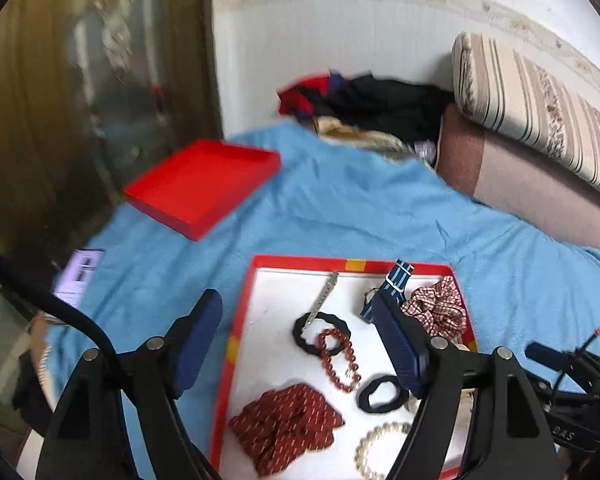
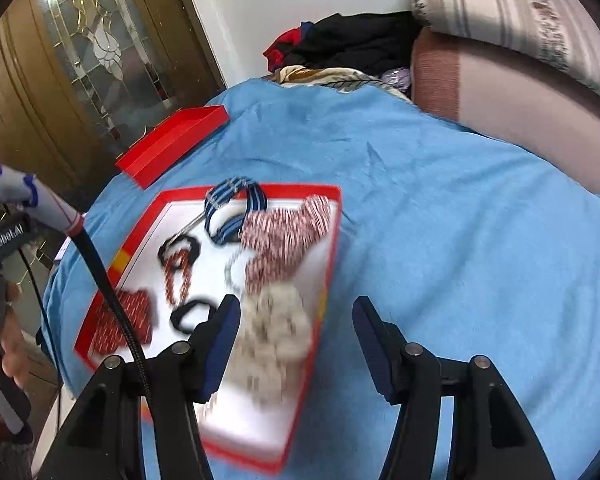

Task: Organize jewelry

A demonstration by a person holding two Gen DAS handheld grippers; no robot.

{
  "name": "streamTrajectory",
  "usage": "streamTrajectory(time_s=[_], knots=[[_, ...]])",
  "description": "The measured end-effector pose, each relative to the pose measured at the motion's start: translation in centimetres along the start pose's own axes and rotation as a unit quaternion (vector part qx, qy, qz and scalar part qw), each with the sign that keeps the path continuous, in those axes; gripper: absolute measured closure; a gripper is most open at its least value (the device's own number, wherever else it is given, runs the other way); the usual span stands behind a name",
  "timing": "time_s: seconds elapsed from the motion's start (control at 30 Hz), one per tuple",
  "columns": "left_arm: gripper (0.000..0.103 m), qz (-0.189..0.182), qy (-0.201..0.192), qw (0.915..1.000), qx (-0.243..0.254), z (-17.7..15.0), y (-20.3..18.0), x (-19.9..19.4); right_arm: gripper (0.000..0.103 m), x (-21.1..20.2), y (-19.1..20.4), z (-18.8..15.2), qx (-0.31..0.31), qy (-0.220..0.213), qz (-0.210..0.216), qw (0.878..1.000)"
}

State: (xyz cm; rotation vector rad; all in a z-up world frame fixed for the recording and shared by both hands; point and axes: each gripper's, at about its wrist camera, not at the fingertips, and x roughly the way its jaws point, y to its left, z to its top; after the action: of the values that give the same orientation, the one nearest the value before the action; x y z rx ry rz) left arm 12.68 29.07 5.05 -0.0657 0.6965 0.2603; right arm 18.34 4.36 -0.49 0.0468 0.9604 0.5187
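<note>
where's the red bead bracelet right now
In the left wrist view the red bead bracelet lies near the middle of the white-lined red tray, overlapping the wavy black hair tie and just above the dark red patterned scrunchie.

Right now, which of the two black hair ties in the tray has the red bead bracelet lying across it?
The farther black hair tie, beside the silver clip: the red bead bracelet overlaps its ring. The nearer black hair tie lies apart, by the pearl bracelet.
</note>
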Motion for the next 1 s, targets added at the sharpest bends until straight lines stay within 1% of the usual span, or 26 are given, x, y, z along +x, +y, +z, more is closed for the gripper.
streamTrajectory(time_s=[0.03, 0.1, 0.13, 0.2, 0.33, 0.43, 0.5, 0.63, 0.7, 0.77, 0.87, 1.0], knots=[[0.024, 0.014, -0.013, 0.9998, 0.001, -0.4, 0.0, -1.2, 0.039, -0.8, 0.1, -0.8, 0.000, -0.002, -0.001, 1.000], [0.009, 0.040, -0.039, 0.9984, 0.000, -1.2, 0.0, -3.2, 0.039, -2.1, 0.4, -2.2, 0.000, -0.006, -0.003, 1.000], [0.007, 0.045, -0.050, 0.9977, -0.002, -1.6, 0.0, -4.3, 0.039, -2.6, 0.5, -2.7, -0.001, -0.007, -0.004, 1.000], [0.006, 0.055, -0.061, 0.9966, -0.011, -2.6, 0.2, -6.1, 0.039, -3.8, 1.0, -4.0, -0.006, -0.010, -0.009, 1.000], [0.005, 0.043, -0.061, 0.9968, -0.027, -4.4, 0.0, -9.0, 0.039, -5.9, 2.5, -5.9, -0.015, -0.018, -0.015, 1.000], [0.005, 0.042, -0.062, 0.9968, -0.028, -5.6, -0.6, -10.5, 0.039, -7.0, 3.3, -7.0, -0.023, -0.023, -0.015, 0.999], [0.005, 0.055, -0.068, 0.9957, -0.030, -6.4, -0.7, -11.8, 0.039, -7.7, 4.1, -7.6, -0.030, -0.030, -0.018, 0.999], [0.005, 0.077, -0.085, 0.9917, -0.058, -8.1, -0.2, -14.6, 0.036, -8.7, 5.5, -8.8, -0.044, -0.037, -0.021, 0.998], [0.004, 0.099, -0.097, 0.9878, -0.070, -8.6, 0.2, -15.9, 0.036, -9.0, 6.0, -9.3, -0.046, -0.039, -0.022, 0.998], [0.000, 0.114, -0.108, 0.9848, -0.074, -9.2, 0.5, -17.2, 0.036, -9.2, 6.4, -9.7, -0.049, -0.039, -0.022, 0.998], [0.000, 0.105, -0.113, 0.9851, -0.076, -9.9, 0.8, -18.1, 0.035, -9.4, 7.1, -10.3, -0.052, -0.042, -0.027, 0.997], [0.000, 0.087, -0.094, 0.9892, -0.071, -10.8, 0.9, -17.9, 0.034, -9.3, 7.9, -11.0, -0.059, -0.040, -0.035, 0.997]])
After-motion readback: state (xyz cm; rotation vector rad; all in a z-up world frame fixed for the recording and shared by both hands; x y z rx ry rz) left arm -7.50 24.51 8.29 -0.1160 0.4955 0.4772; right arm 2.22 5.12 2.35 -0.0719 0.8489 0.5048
